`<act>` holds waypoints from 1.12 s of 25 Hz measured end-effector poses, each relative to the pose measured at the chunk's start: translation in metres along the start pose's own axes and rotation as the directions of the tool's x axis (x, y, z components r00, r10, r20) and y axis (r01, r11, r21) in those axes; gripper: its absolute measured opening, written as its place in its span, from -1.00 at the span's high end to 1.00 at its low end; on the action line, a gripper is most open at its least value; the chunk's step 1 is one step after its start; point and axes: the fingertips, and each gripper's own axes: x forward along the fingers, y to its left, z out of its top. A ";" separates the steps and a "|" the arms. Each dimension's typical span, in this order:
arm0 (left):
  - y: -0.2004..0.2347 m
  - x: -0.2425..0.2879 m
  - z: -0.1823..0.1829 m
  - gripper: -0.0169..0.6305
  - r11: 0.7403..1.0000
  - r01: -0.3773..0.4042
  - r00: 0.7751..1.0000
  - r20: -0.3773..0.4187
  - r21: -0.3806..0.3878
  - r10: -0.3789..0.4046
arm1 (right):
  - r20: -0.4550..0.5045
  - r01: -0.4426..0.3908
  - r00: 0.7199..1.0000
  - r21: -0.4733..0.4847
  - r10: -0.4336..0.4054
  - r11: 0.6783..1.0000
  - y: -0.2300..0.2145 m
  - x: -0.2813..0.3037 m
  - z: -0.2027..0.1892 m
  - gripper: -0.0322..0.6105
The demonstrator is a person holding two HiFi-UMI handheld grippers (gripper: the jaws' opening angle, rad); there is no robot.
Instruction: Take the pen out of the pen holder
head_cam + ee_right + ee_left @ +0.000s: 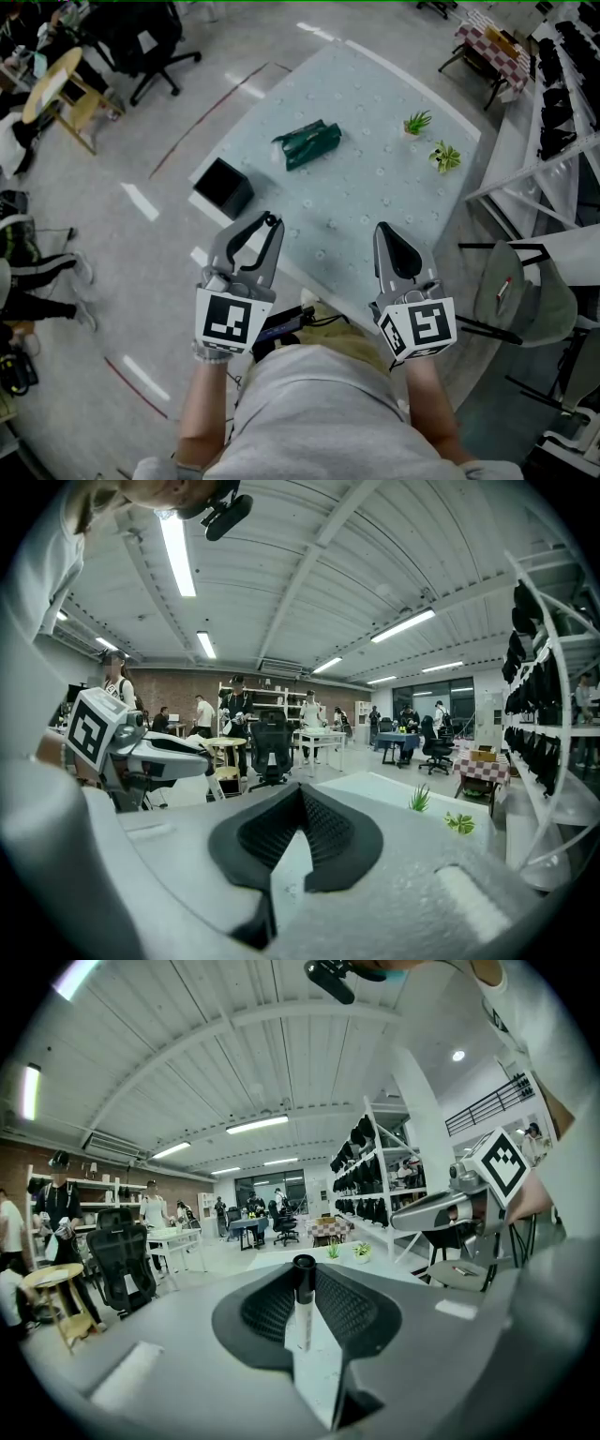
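Observation:
In the left gripper view a pen (301, 1321) with a white barrel and a black cap stands upright between the pads, and my left gripper (303, 1267) is shut on it. From the head view, the left gripper (273, 221) hovers over the near left edge of the pale table (375, 197). A black square pen holder (223, 187) sits on the table's left corner, beyond and left of that gripper. My right gripper (382, 228) is level beside it, shut and empty, with its pads meeting at the tip (302, 787).
A dark green pouch (307, 144) lies mid-table. Two small green plants (417, 122) (444, 156) stand at the far right side. A grey chair (520, 295) is right of the table, shelving (562, 94) behind it. Office chairs and people occupy the left of the room.

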 end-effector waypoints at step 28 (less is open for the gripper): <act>-0.001 -0.003 -0.003 0.69 1.000 0.000 1.000 -0.008 0.001 0.000 | 0.004 -0.002 1.000 -0.012 0.002 1.000 0.003 0.000 0.002 0.90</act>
